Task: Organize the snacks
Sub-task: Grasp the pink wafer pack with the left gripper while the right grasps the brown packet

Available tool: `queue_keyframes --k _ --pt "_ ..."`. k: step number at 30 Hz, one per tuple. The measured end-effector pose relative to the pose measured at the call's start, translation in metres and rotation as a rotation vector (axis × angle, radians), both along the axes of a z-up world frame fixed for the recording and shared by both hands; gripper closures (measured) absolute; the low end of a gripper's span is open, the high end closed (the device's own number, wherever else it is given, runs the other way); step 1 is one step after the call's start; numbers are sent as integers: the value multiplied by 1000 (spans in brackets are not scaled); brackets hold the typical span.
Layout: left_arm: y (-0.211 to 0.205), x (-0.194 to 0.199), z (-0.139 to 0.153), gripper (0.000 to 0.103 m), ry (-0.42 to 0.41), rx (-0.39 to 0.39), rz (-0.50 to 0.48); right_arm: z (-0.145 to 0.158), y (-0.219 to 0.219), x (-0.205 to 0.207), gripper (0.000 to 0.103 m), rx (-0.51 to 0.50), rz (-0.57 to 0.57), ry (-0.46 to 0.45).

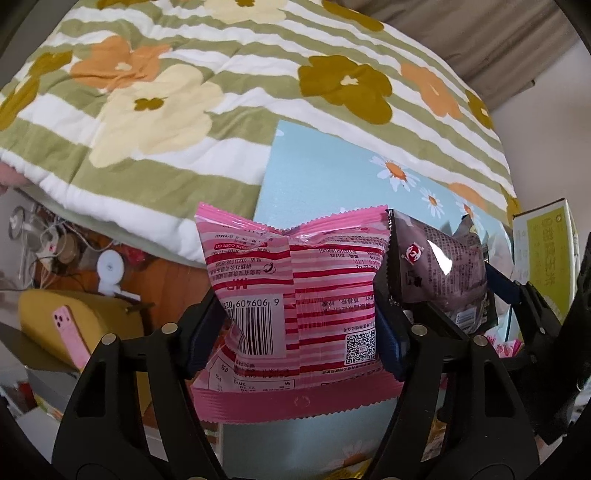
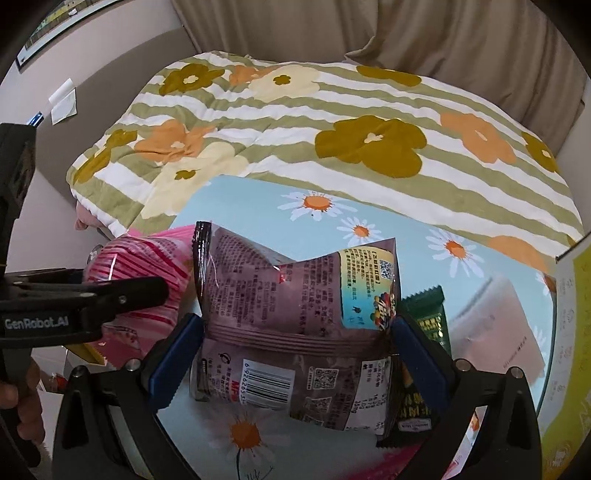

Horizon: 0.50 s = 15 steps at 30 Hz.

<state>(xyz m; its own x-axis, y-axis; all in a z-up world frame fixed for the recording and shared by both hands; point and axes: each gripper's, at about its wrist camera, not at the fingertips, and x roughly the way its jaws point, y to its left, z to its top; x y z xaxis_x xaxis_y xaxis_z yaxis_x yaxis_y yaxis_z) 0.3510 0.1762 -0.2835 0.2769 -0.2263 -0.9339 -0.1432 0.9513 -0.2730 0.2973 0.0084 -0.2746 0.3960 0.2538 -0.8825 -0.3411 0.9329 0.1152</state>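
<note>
A bedroom in a home — plain from the quilt (green and white stripes, big flowers) heaped on a bed, with beige curtains hanging behind and a framed picture up on the wall. Below the bed edge, wooden flooring cluttered with cables, a small white fan and a pink phone — ordinary household mess. Nearest, a daisy-print tabletop against the bed.
</note>
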Motion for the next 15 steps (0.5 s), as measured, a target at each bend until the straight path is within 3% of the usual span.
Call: queue_keyframes --k 15 --pt "3 1 -2 34 1 -1 1 -14 17 16 1 -59 116 59"
